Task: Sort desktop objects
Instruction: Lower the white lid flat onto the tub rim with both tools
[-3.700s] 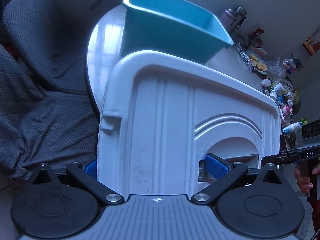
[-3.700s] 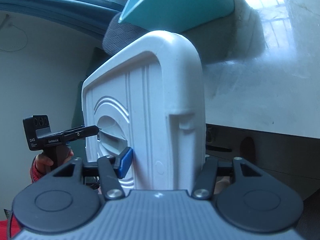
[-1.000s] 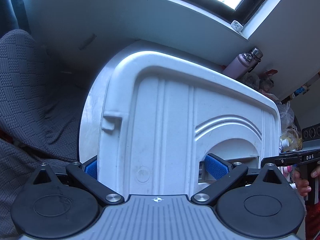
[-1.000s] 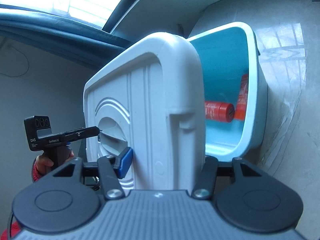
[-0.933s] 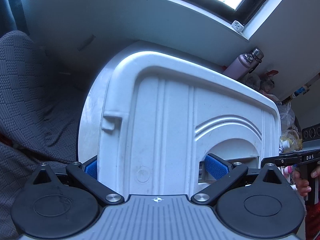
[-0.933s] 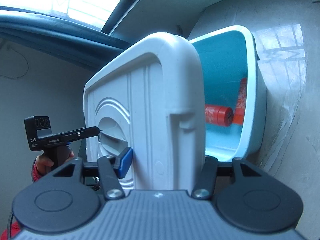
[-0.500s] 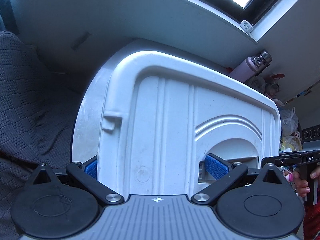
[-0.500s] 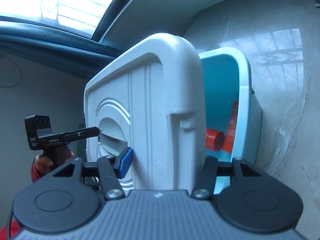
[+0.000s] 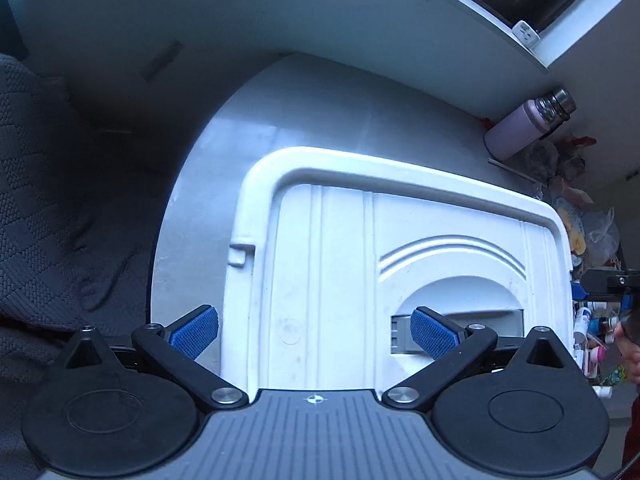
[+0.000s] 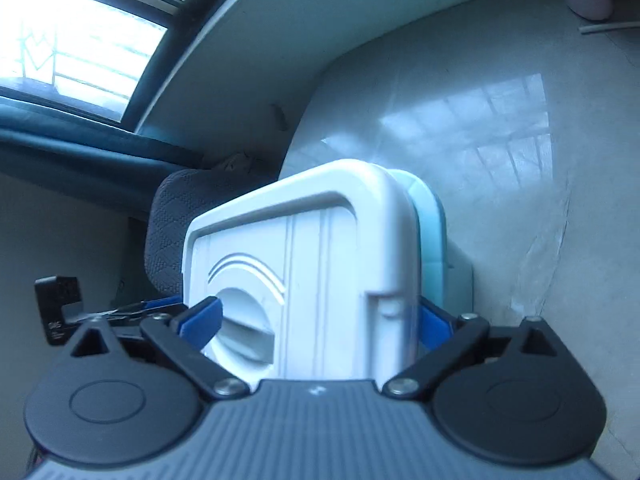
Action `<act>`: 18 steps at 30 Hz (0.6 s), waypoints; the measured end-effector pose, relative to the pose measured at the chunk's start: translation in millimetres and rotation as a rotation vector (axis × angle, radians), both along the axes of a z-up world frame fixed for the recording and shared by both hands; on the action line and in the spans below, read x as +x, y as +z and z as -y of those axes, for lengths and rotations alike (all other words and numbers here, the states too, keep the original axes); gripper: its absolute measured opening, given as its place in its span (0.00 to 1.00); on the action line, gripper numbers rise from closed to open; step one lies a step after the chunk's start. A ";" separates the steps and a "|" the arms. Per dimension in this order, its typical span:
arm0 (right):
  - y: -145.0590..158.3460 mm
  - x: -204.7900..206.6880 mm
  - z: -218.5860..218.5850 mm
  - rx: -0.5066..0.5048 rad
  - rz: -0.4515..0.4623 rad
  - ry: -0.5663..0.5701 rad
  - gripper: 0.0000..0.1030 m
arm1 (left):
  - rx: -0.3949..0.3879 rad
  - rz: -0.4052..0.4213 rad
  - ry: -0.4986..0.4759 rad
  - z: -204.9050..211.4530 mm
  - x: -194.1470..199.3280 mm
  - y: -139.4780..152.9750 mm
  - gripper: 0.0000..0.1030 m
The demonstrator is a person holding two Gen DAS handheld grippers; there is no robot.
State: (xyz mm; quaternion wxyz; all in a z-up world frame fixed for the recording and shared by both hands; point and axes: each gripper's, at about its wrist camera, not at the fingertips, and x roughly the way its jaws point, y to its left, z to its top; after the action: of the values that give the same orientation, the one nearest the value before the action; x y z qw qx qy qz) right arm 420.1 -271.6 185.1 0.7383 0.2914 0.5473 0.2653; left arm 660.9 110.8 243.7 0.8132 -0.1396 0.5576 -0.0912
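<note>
A white plastic lid (image 9: 340, 260) with a recessed handle lies flat on the teal bin (image 10: 430, 240), of which only a strip of rim shows in the right wrist view. My left gripper (image 9: 314, 332) straddles the lid's near edge; its blue pads (image 9: 194, 330) stand clear of the plastic, open. On the other end of the lid (image 10: 320, 260), the jaws of my right gripper (image 10: 316, 322) are opening, the lid between them with neither pad pressing on it. The bin's inside is hidden.
The bin stands on a pale round table (image 9: 320, 112) near a window sill. A pink thermos (image 9: 520, 128) and a heap of bottles and bags (image 9: 580, 220) occupy the table's far right. A grey upholstered chair (image 9: 60, 200) stands at the left.
The lid came down from tilted onto the bin, covering the red items inside. Both grippers let go of it, and their jaws now stand spread apart.
</note>
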 end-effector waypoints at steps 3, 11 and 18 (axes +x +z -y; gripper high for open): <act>5.1 -21.3 0.2 -0.025 0.006 -0.032 0.97 | 0.018 0.005 0.013 -2.8 1.9 -2.8 1.00; 22.8 -61.0 -10.1 -0.063 0.051 -0.024 0.97 | 0.028 0.028 -0.003 1.7 -4.5 10.3 1.00; 44.0 -98.8 -6.5 -0.152 0.092 -0.050 0.97 | 0.042 0.042 -0.006 2.5 -12.9 20.7 1.00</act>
State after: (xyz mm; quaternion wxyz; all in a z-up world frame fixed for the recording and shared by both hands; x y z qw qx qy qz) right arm 321.3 -265.1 229.1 0.7892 0.2356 0.5238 0.2175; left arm 648.0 108.3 264.4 0.8272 -0.1186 0.5427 -0.0847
